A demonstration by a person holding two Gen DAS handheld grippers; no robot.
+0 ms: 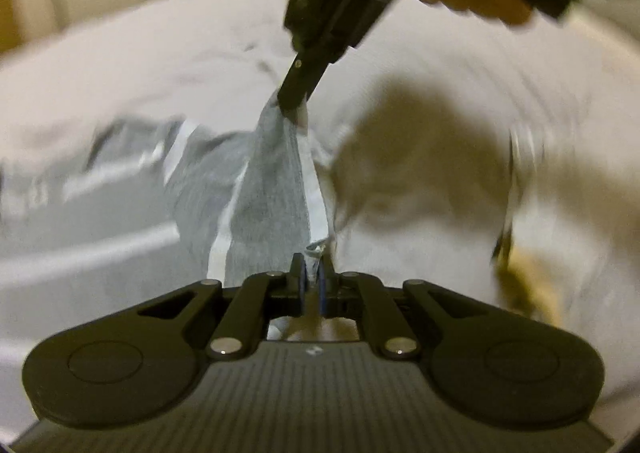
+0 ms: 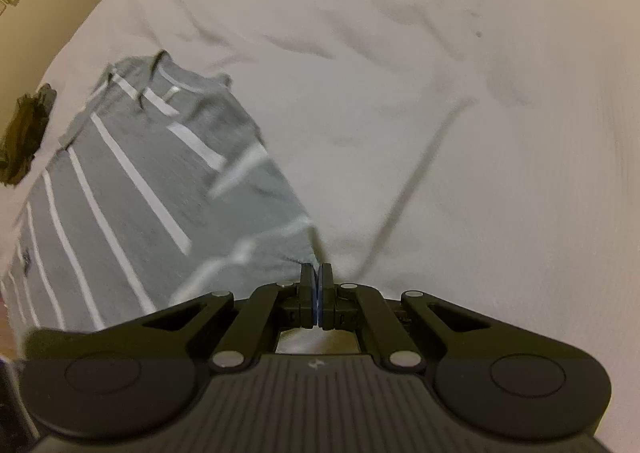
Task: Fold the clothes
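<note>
I am in what looks like a bedroom at home. A wide bed covered by a rumpled white sheet [image 2: 400, 53] fills my view, a plain cream wall [image 2: 48, 5] rises beyond it, and a grey striped shirt [image 2: 132, 173] lies on the bedding.

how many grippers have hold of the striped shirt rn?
2. The left gripper pinches the near end of the lifted edge of the striped shirt; the right gripper pinches its far end. Both shut on fabric.
</note>
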